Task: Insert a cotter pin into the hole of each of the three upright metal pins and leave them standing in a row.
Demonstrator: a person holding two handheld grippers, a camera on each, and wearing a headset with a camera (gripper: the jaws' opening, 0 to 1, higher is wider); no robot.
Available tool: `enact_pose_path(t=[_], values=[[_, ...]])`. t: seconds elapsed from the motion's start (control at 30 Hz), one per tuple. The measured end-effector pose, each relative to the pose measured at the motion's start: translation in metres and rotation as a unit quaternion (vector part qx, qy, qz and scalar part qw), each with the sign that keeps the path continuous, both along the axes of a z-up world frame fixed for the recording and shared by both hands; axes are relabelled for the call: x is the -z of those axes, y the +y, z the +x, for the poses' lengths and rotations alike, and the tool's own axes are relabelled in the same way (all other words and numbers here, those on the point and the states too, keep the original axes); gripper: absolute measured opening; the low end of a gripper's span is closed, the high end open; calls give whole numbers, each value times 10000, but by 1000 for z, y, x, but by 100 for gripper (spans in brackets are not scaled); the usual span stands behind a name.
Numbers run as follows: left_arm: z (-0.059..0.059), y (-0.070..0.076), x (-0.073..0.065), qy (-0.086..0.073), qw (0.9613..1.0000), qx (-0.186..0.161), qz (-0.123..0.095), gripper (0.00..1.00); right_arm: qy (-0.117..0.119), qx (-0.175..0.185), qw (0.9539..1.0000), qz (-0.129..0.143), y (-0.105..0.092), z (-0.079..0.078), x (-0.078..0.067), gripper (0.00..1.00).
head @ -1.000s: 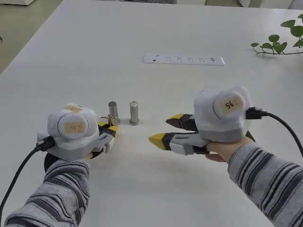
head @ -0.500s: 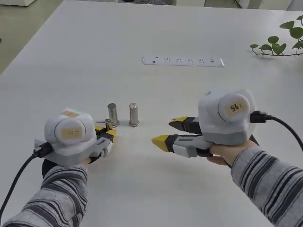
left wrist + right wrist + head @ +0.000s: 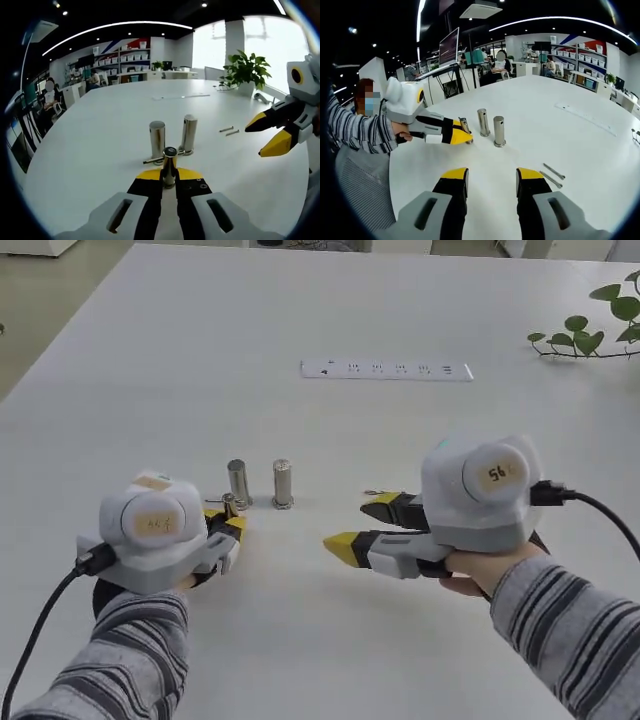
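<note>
While left gripper (image 3: 169,176) clamps a pin (image 3: 169,159), right gripper (image 3: 492,176) (jaws apart) hovers.

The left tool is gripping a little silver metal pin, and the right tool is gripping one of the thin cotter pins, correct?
Not quite: the right gripper is open and holds nothing. The right gripper view shows its yellow-tipped jaws apart, with two thin cotter pins lying loose on the white table. The left gripper does grip a silver metal pin.

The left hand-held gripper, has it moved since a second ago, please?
Yes: the left hand-held gripper has drawn back slightly toward the person, away from the two standing silver metal pins.
</note>
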State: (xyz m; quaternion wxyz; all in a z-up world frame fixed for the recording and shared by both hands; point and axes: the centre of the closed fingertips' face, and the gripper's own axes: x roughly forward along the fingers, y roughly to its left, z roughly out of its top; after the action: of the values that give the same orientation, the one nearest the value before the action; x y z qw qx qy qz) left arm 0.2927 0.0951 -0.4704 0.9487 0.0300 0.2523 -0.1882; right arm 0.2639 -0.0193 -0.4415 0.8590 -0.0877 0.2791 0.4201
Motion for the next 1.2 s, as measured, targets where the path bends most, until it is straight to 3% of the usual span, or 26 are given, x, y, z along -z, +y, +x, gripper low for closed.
enact_pose_path(t=[0.1, 0.37, 0.6, 0.77, 1.0, 1.2], values=[[-1, 0, 2, 63, 10000, 13, 20, 7, 2, 16, 10000, 3, 0, 0, 0, 34], [-8, 1, 0, 147, 9998, 76, -74, 26, -18, 69, 10000, 68, -1, 2, -4, 35], [-13, 3, -15, 15, 9997, 5, -258, 54, -114, 87, 9998, 152, 5, 12, -13, 35], [-17, 1, -28, -78, 9991, 66, -407, 63, -227, 5, 9996, 138, 15, 21, -19, 35], [-27, 0, -37, -106, 9991, 259, -304, 75, -356, -158, 9992, 133, 34, 42, -25, 34], [-32, -1, -44, -168, 9986, 354, -363, 84, -422, -284, 9987, 90, 50, 56, -22, 32]])
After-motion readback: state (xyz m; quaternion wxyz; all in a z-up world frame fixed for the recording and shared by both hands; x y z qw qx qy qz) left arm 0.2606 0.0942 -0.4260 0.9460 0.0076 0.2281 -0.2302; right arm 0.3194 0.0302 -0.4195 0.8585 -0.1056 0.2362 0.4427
